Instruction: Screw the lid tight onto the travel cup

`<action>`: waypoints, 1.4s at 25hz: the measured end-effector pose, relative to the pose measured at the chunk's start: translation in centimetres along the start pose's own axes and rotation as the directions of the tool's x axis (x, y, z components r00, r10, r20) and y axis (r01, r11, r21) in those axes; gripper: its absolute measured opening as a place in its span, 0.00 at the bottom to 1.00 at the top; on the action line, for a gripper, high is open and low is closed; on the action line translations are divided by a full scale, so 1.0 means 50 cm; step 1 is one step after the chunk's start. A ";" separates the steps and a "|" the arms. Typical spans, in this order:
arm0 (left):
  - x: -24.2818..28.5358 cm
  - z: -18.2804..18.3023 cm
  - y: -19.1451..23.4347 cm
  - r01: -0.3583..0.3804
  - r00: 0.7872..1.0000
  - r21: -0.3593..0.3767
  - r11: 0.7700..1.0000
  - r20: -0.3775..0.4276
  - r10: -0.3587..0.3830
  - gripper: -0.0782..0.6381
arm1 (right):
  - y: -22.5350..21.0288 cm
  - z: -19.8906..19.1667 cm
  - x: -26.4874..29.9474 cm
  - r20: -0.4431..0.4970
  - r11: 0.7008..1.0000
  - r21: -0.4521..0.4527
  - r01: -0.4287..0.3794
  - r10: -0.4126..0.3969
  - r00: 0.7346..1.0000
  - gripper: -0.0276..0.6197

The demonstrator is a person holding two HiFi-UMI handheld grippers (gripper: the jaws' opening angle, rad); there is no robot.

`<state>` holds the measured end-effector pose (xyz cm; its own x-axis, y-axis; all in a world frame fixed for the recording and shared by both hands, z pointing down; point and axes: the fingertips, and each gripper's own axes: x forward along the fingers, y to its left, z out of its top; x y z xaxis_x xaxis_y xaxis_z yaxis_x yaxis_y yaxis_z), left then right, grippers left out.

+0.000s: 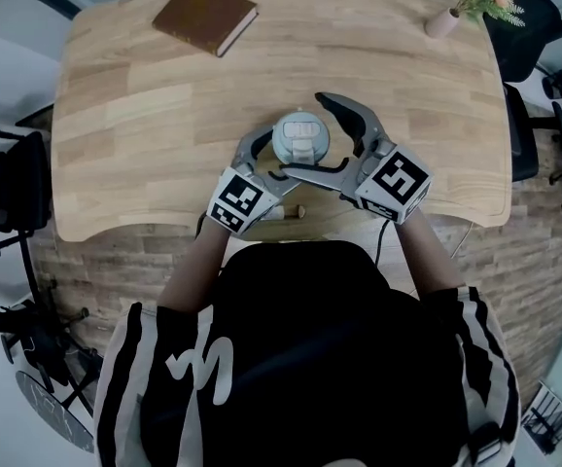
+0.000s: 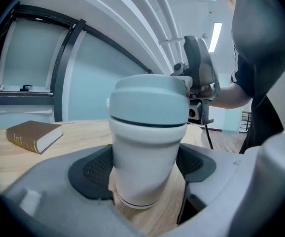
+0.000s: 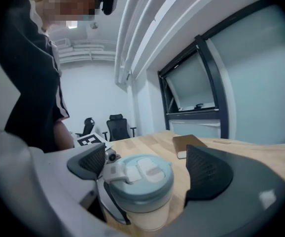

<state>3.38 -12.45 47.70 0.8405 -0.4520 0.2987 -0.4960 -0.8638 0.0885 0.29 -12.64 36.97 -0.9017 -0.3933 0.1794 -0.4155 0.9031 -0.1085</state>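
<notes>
A pale blue-and-white travel cup [image 1: 300, 140] stands upright on a light wooden table [image 1: 145, 134], close to the table's near edge and a little above the centre of the head view. Its pale blue lid [image 3: 143, 176] sits on top, with a white flip tab across the middle.

The left gripper [image 2: 143, 168] is closed on the cup's white body below the lid. Its dark textured pads [image 2: 95, 169] press against both sides of the cup, and the cup's base rests on the wood.

The right gripper [image 3: 147, 169] reaches in from the right of the head view at lid height, with its jaws spread wide. The lid sits between them, ungripped. In the right gripper view, the pad on the right of the frame [image 3: 206, 174] stands clear of the lid's rim, and the pad on the left is just beside the lid's white tab.

Each gripper carries a cube with black-and-white square markers, seen below the cup in the head view.

A brown book [image 1: 206, 16] lies closed at the table's upper left, well apart from the cup. A small pink vase of flowers [image 1: 443, 22] stands at the upper right corner. The person's black top with white stripes [image 1: 330, 358] fills the lower half of the head view.
</notes>
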 end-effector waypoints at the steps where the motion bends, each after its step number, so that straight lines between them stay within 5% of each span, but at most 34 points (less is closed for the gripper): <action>1: 0.001 0.001 0.001 -0.001 1.000 0.001 1.000 0.000 0.001 0.67 | -0.001 0.001 -0.004 -0.002 0.998 -0.018 -0.053 0.053 0.999 0.80; 6: 0.002 0.001 0.001 0.001 1.000 0.001 1.000 0.000 -0.001 0.67 | 0.024 -0.015 -0.006 -0.098 0.958 -0.123 -0.260 0.249 0.963 0.81; 15: 0.001 0.002 0.001 0.002 1.000 0.002 1.000 -0.001 -0.002 0.67 | 0.037 -0.048 0.020 -0.170 0.915 -0.151 -0.374 0.349 0.922 0.81; 23: 0.001 0.001 0.001 0.005 1.000 0.004 1.000 -0.005 -0.005 0.67 | 0.035 -0.051 0.027 -0.156 0.916 -0.177 -0.361 0.336 0.929 0.80; 35: 0.001 0.002 0.003 0.002 1.000 0.005 1.000 -0.001 -0.002 0.67 | 0.028 -0.044 0.026 -0.111 0.963 -0.156 -0.221 0.205 0.972 0.78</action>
<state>3.35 -12.59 47.64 0.8415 -0.4497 0.2993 -0.4929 -0.8660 0.0846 -1.21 -11.51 39.18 -0.9489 -0.1778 0.2606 -0.1818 0.9833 0.0088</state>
